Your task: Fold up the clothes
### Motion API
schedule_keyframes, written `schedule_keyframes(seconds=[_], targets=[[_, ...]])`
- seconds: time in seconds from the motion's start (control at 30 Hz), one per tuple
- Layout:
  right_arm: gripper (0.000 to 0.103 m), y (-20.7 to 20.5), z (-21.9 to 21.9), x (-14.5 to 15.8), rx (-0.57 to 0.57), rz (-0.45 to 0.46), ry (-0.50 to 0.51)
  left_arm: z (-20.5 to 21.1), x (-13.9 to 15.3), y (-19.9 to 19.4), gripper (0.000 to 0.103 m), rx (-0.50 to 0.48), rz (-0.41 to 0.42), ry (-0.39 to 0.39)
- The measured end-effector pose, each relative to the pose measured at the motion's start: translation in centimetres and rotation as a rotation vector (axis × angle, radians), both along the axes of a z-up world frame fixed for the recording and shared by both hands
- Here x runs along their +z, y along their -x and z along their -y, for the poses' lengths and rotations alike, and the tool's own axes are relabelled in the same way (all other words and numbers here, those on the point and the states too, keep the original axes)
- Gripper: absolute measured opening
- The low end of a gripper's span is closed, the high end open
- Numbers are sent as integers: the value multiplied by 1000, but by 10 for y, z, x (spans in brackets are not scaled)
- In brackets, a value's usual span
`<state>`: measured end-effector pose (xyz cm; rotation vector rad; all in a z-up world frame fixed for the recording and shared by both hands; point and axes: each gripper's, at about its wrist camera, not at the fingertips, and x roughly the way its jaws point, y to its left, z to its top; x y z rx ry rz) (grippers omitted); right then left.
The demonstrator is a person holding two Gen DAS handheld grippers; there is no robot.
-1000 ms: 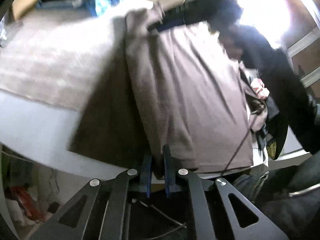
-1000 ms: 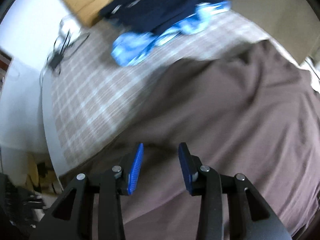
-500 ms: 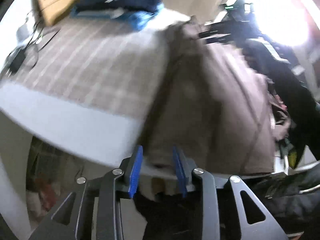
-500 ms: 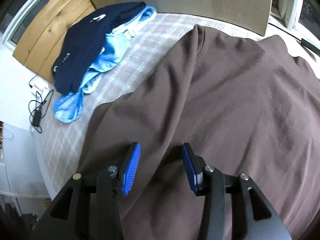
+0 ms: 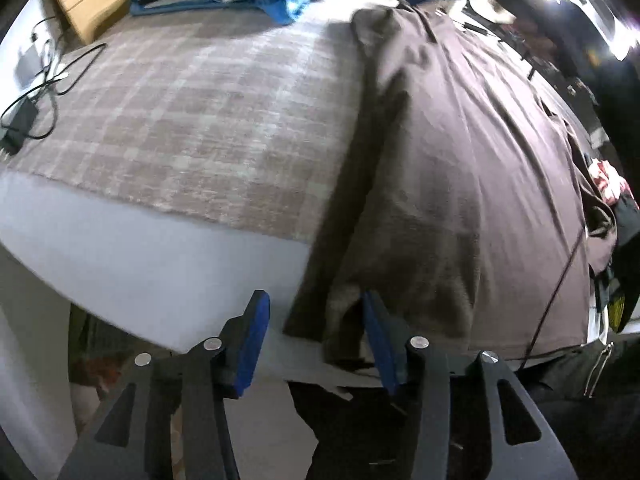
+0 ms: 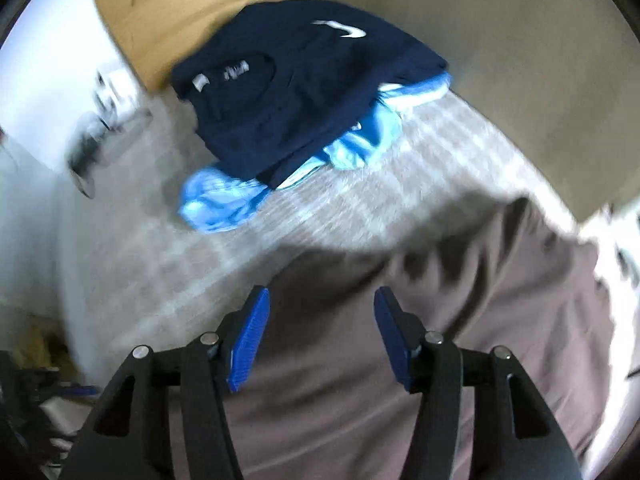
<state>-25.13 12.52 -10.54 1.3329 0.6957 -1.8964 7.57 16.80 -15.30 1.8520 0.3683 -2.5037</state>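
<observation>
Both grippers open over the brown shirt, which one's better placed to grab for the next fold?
Left, probably. The left gripper sits open right at the brown fabric shirt's near hem corner, an edge already between its jaws. The right gripper hovers over flat mid-cloth, no edge to pinch.

A bed (image 5: 120, 256) with a white mattress side fills the scene, a checked beige blanket (image 5: 208, 120) spread over it. At the far end stands a wooden headboard (image 6: 200, 12), with a plain beige wall (image 6: 500, 60) to its right. Black cables (image 5: 36, 96) lie at the far left. Bright window light (image 5: 592, 4) glares far right.
</observation>
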Motion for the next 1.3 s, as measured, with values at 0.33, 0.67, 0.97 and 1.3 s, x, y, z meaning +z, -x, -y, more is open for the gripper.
schedule_keyframes(seconds=[0.33,0.67,0.97,1.3], targets=[[50,12,28,-41,114,48,-133,-13,-1,1,33,-59,-12,29],[12,7,0,-5,63,94,15,-15,22,-7,9,-104,-80,-11],[12,1,-82,36,-43,50,211,-55,67,-22,8,-238,-173,-47],[26,22,-231,-9,-330,114,60,-134,54,-39,18,-519,-78,-115]])
